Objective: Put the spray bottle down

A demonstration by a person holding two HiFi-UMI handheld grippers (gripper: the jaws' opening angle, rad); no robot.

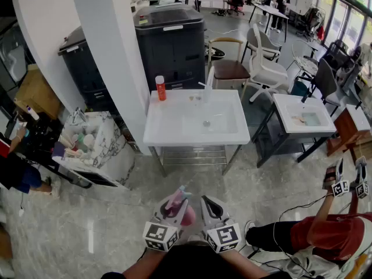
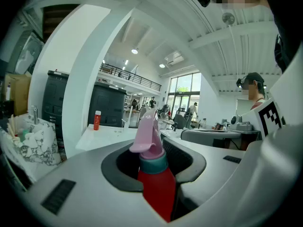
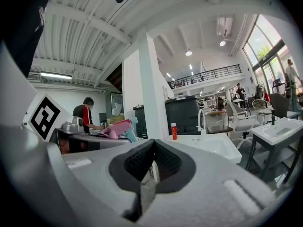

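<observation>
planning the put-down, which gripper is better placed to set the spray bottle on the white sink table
Left. The left gripper holds the red spray bottle by its neck; the right gripper is shut and empty. The white sink table stands ahead.

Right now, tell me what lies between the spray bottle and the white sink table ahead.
Only floor: the head view shows a bare grey stretch running from the spray bottle up to the sink table, with nothing standing on it.

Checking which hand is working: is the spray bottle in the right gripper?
No, the spray bottle sits clamped in the left gripper.
</observation>
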